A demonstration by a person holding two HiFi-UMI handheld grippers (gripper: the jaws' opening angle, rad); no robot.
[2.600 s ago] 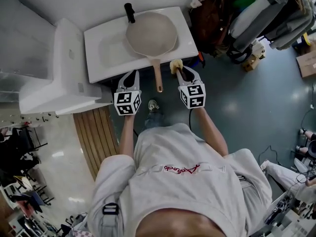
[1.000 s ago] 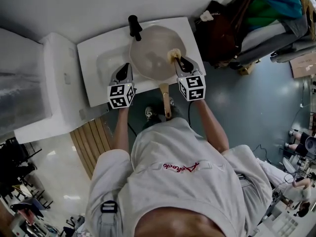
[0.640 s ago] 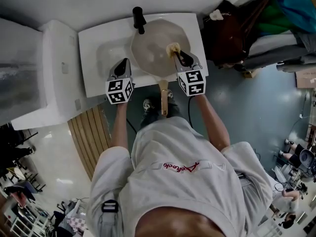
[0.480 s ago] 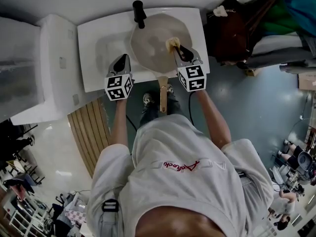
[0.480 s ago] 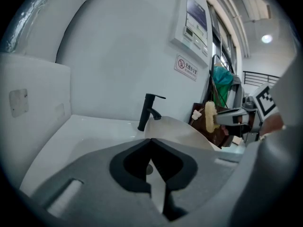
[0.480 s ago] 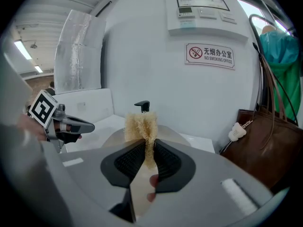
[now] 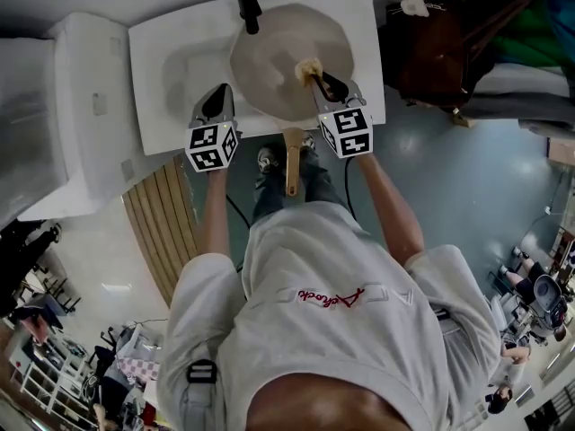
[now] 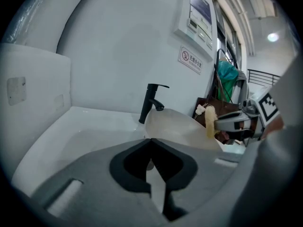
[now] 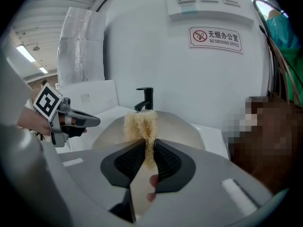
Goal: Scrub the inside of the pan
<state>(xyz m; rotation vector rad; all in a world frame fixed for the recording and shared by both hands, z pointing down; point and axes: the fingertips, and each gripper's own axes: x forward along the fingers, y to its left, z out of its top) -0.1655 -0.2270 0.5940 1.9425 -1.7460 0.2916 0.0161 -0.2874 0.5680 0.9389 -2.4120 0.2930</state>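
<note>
Broadly, the white sink (image 7: 162,52) carries the pan (image 7: 269,70), which sits across the basin just beside the black tap (image 7: 246,3), its handle (image 7: 292,160) poking out over the front edge toward the person. The left tongs (image 7: 218,92) hover closed and empty over the sink, beside the pan's rim. The right tongs (image 7: 316,77) pinch a yellow scrubber (image 7: 308,68), apparently touching the pan's inside near its right wall, though contact is hard to confirm. Scrubbing well likely means pressing down firmly, working in overlapping circles, and steadying the unheld pan so it doesn't slide.
</note>
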